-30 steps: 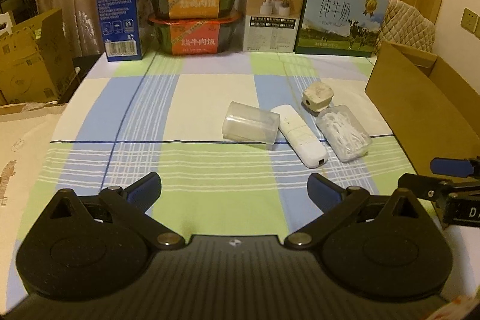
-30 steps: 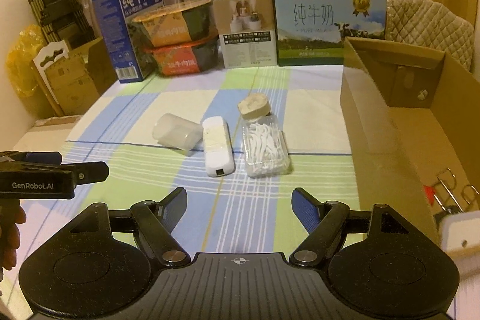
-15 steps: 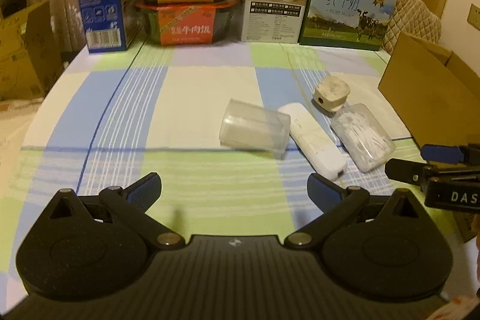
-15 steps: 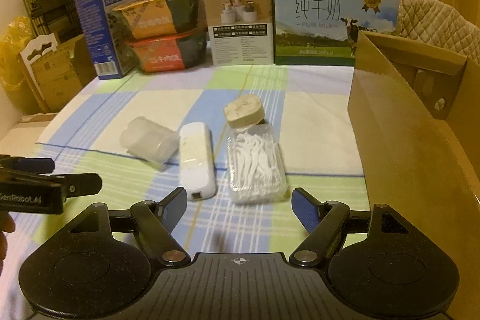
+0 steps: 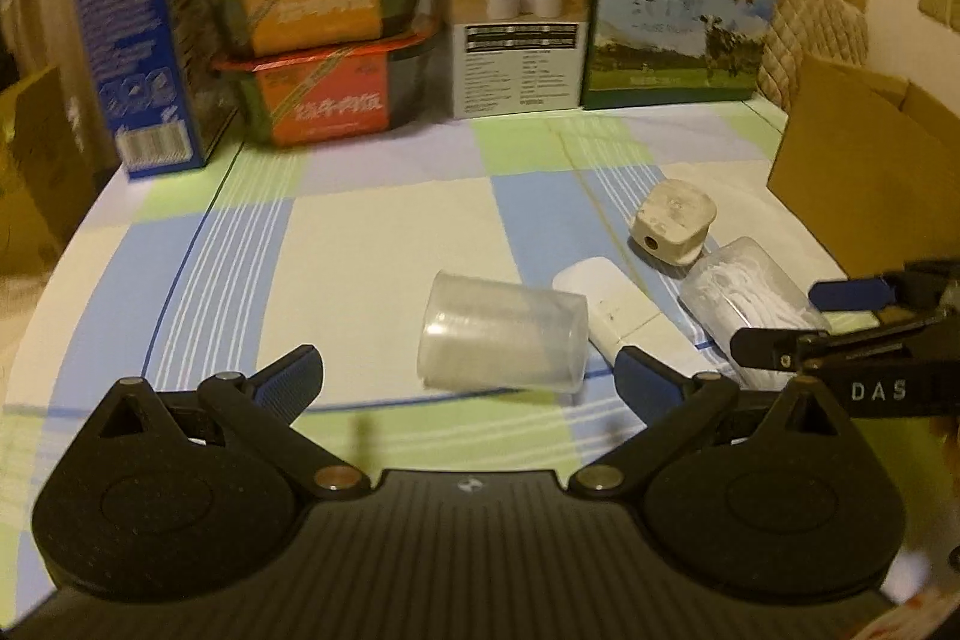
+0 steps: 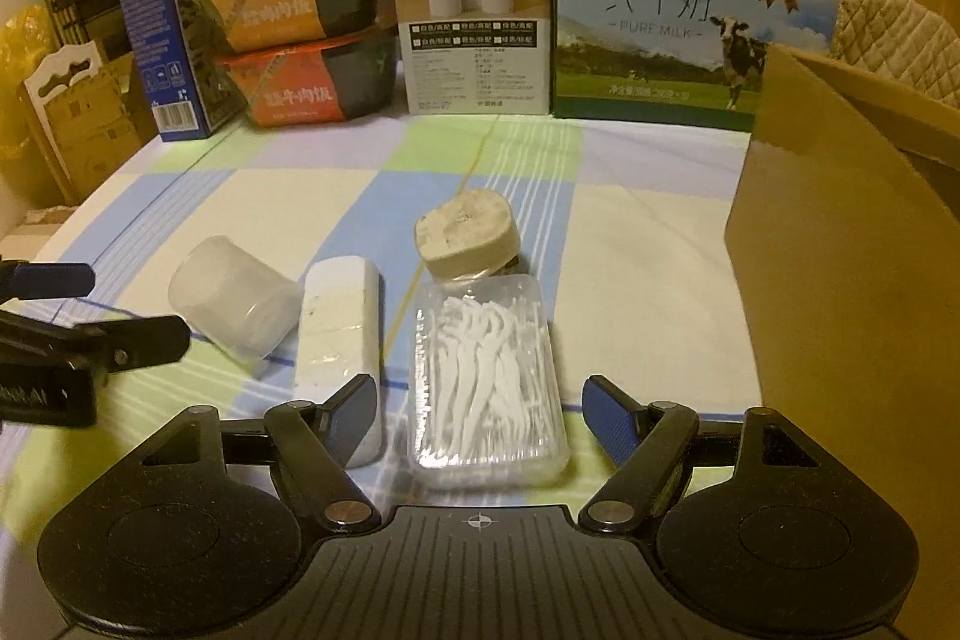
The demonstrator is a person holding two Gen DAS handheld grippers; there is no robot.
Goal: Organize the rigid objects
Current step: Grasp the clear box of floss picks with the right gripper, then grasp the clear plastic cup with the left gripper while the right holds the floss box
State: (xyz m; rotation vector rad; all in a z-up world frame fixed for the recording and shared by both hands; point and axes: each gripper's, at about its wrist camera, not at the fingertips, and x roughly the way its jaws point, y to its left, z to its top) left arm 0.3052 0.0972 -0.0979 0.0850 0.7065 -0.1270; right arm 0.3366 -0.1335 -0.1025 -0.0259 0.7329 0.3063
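Closing in on cluster: both grippers brought nearer over last second; objects now larger in both views. Right gripper [image 6: 477, 400] lined up on floss-pick box [image 6: 487, 376], fingers spread wide either side, nothing held; left gripper [image 5: 465, 376] aimed at toppled clear cup [image 5: 503, 335], fingers wide, empty. White rectangular device [image 6: 339, 340] lies between cup and box; round plug [image 6: 468, 235] just behind box. Cardboard box [image 6: 840, 280] stands to right, judged likely destination; grasps judged imminent.
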